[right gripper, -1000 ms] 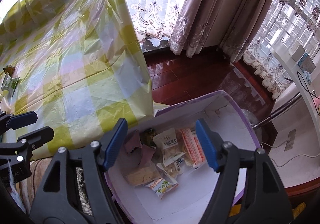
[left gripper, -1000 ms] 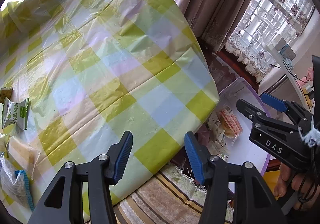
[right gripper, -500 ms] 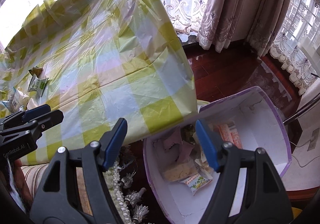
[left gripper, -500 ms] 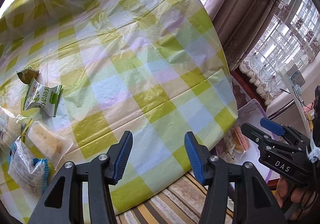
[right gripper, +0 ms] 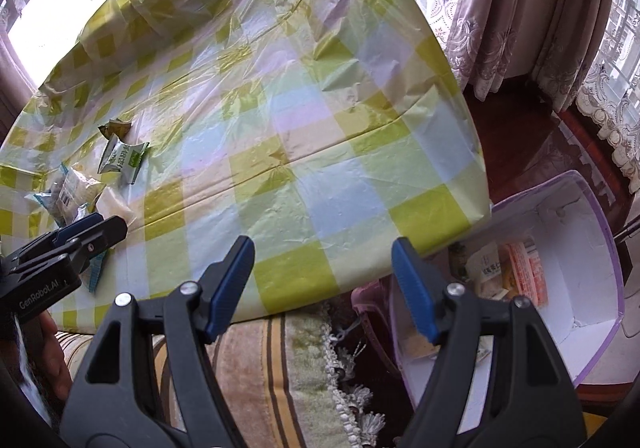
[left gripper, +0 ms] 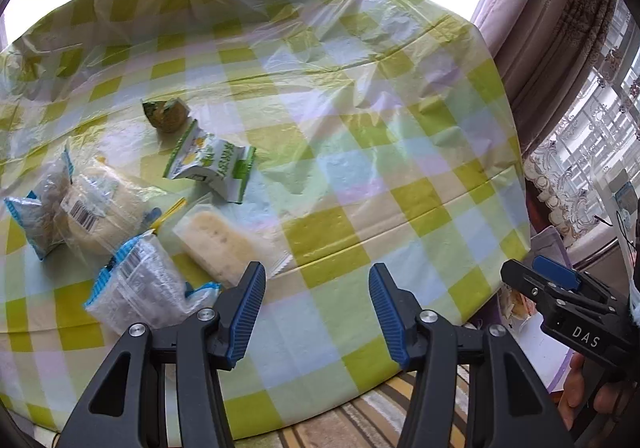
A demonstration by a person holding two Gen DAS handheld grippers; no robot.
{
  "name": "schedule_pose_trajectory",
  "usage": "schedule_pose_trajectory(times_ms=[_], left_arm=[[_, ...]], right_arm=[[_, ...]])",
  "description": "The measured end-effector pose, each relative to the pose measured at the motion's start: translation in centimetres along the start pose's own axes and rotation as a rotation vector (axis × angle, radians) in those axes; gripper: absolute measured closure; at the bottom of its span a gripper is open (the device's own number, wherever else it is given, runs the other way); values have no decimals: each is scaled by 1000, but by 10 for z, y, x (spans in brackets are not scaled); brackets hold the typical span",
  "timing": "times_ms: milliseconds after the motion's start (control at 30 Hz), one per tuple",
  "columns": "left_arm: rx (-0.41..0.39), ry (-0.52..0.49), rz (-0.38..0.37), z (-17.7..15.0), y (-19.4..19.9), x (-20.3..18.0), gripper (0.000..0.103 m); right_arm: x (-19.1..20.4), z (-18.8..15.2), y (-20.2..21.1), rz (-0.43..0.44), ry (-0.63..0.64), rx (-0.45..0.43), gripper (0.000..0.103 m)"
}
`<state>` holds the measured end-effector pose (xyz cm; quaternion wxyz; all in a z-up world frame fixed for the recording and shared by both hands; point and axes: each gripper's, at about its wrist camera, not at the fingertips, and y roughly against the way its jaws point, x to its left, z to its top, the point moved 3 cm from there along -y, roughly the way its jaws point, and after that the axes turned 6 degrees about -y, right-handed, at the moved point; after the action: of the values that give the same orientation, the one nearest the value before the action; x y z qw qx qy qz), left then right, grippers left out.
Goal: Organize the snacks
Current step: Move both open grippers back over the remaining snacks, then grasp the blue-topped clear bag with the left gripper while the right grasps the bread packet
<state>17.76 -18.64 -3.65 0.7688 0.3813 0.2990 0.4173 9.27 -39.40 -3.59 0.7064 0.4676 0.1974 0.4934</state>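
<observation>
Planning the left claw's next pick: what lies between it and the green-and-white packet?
In the left wrist view, a clear-wrapped pale bar lies between the open left claw and the green-and-white packet.

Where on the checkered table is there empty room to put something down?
The checkered tablecloth is bare from the green-and-white packet across to its edge by the curtains, and towards the window. It is crowded where the clear snack bags cluster, just ahead of the left gripper.

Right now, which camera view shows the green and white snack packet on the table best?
The left wrist view: the green and white snack packet lies large and unblocked, its print visible. In the right wrist view it is small, far to the left, with little detail.
</observation>
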Motion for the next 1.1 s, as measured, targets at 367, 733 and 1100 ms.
schedule_pose_trajectory(times_ms=[367, 733, 1100], left_arm=[[0, 176, 119, -34, 27, 88, 48], [21, 283, 103, -49, 27, 125, 48], [14, 325, 94, -54, 30, 142, 48]], right_arm=[[76, -8, -22, 105, 119, 47, 29], [128, -11, -44, 118, 228, 74, 29], [190, -10, -59, 163, 359, 50, 29]])
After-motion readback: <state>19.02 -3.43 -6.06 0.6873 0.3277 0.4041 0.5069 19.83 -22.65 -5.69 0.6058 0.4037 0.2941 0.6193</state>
